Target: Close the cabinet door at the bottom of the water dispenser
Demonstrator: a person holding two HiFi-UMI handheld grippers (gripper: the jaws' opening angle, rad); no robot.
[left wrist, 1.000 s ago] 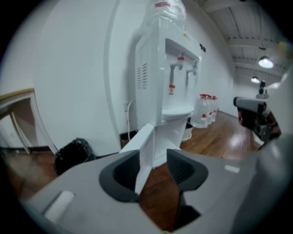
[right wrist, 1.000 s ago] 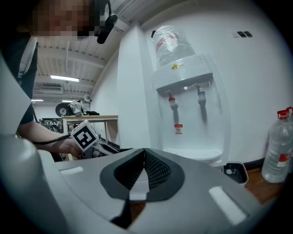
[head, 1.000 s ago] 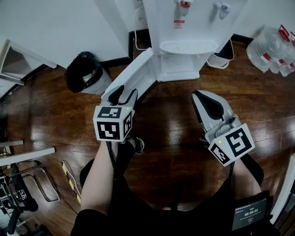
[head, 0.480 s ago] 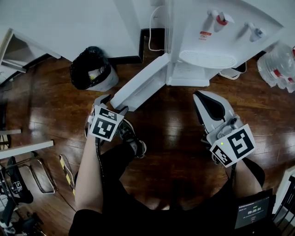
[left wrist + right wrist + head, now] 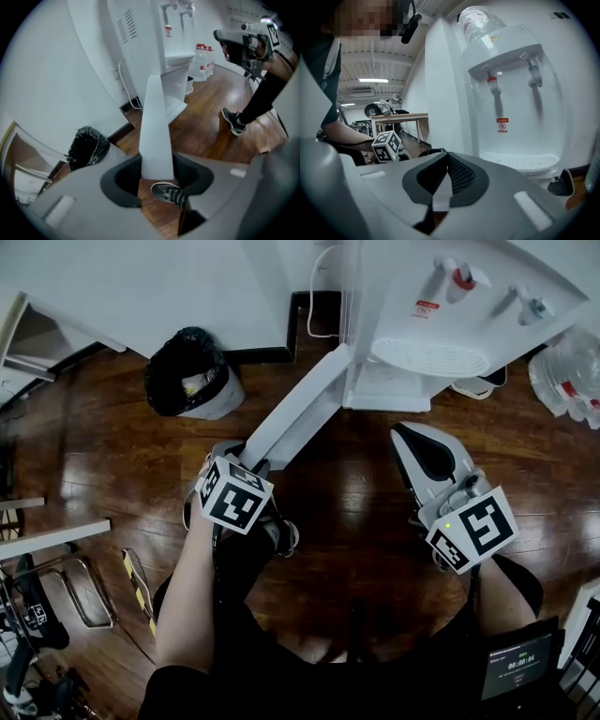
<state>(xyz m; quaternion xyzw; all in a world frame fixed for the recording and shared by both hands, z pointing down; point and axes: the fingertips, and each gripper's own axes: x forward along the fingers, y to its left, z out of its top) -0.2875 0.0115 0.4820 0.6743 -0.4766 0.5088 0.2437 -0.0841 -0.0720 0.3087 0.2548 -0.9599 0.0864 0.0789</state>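
The white water dispenser (image 5: 441,324) stands at the top of the head view, and its bottom cabinet door (image 5: 300,409) swings out open toward me. My left gripper (image 5: 236,450) points steeply down at the door's free end. In the left gripper view the door (image 5: 154,122) runs edge-on between the jaws of my left gripper (image 5: 157,172). The jaws are closing, and both dark pads touch its faces. My right gripper (image 5: 414,435) hovers over the floor in front of the dispenser (image 5: 511,93), shut (image 5: 443,174) with nothing in it.
A black-bagged trash bin (image 5: 187,376) stands left of the door against the wall. Water bottles (image 5: 567,371) lie at the right, and a small white bin (image 5: 469,385) sits beside the dispenser's base. My shoe (image 5: 279,535) rests on the wood floor below the left gripper.
My left gripper has dropped and tilted downward, settling over the door's free end. The right gripper stays shut and has shifted only slightly.
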